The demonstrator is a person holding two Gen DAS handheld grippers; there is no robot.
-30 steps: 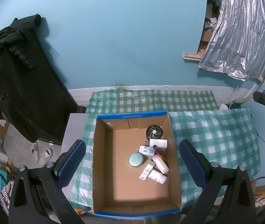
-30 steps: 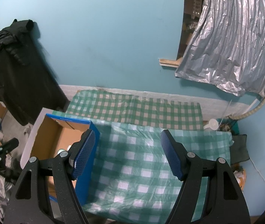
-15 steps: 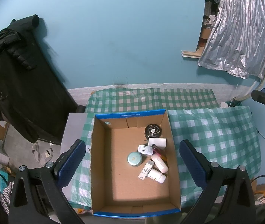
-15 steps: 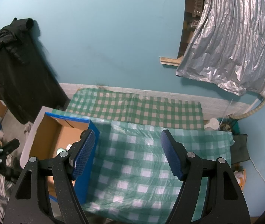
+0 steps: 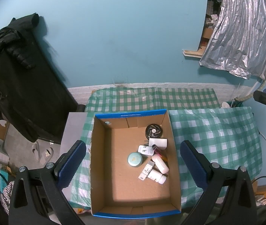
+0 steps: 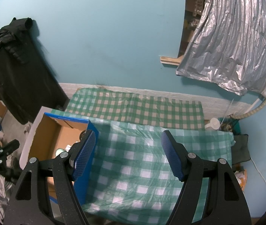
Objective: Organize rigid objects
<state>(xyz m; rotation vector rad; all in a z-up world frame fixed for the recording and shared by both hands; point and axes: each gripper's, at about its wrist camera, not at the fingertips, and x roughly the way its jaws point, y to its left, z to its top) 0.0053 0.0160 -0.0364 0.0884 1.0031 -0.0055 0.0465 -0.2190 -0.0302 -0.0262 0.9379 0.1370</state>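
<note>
Left wrist view: the left gripper (image 5: 133,166) hangs spread and empty above an open brown cardboard box with blue rim (image 5: 103,168) on the green-checked surface (image 5: 217,140). Inside, toward its right wall, cluster a round teal tin (image 5: 134,159), white bottles (image 5: 160,166) and a black disc (image 5: 154,131).

Right wrist view: the right gripper (image 6: 128,156) is spread, empty, over the cloth beside the box (image 6: 46,131).

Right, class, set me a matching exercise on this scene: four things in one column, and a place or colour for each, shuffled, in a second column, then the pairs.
Things:
1. round tin
2. black disc
3. box
4. black coat

Descriptions:
A. hangs on the wall, left
B. pale teal, left of the other things in the box
C. in the box's far right corner
D. brown inside, blue rim

Pairs: 1-B, 2-C, 3-D, 4-A
</note>
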